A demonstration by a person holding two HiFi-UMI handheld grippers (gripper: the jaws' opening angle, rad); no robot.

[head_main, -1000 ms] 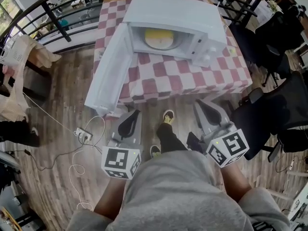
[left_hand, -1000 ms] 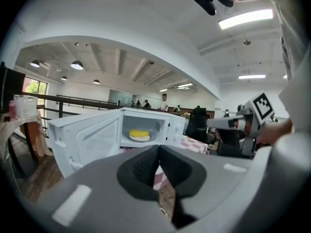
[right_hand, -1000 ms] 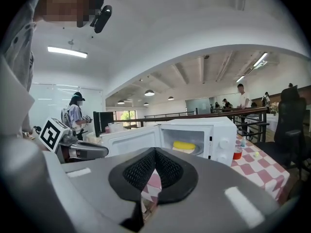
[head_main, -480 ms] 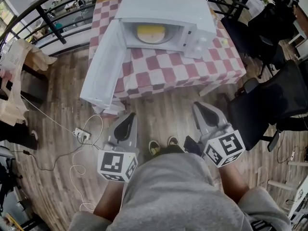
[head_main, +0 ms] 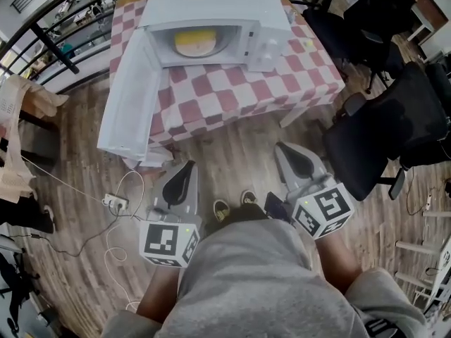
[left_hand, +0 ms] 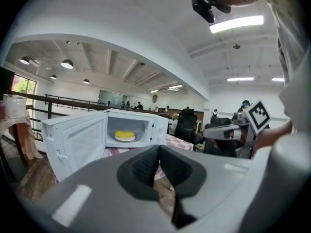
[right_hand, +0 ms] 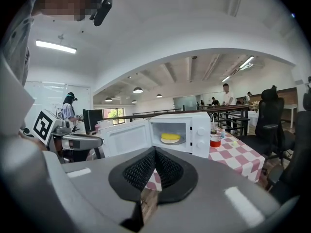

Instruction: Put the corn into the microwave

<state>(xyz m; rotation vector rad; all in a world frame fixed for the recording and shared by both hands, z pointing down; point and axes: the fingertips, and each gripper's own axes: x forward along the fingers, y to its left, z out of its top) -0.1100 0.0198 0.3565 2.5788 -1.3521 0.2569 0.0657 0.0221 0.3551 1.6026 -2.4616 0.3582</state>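
- Under the microwave (head_main: pixel 211 2) is a table (head_main: pixel 239 94) with a red and white cloth.
- Right of the microwave, off the table, is a black chair (head_main: pixel 384 136).
- The microwave sits at the back of the table, and its inside is lit.
- Its door (head_main: pixel 127 97) swings wide open to the left and sticks out past the table edge.
- The left gripper (head_main: pixel 190 166) is well in front of the microwave, low by the person's body. It points at the microwave and tips down a little. Its jaws are pressed together with nothing in them.
- The right gripper (head_main: pixel 285 148) is beside it, also well back from the microwave, and it points the same way. Its jaws are pressed together too, with nothing in them.
- The corn (head_main: pixel 195 42) looks like the yellow lump on a plate inside the microwave.
- I think the corn step is done, since both grippers are empty and the corn is inside.
- I think the door is the only thing left. To shut it, a gripper must go to the left of the microwave, get behind the door and push it closed. The push should be soft, so the microwave does not slide.
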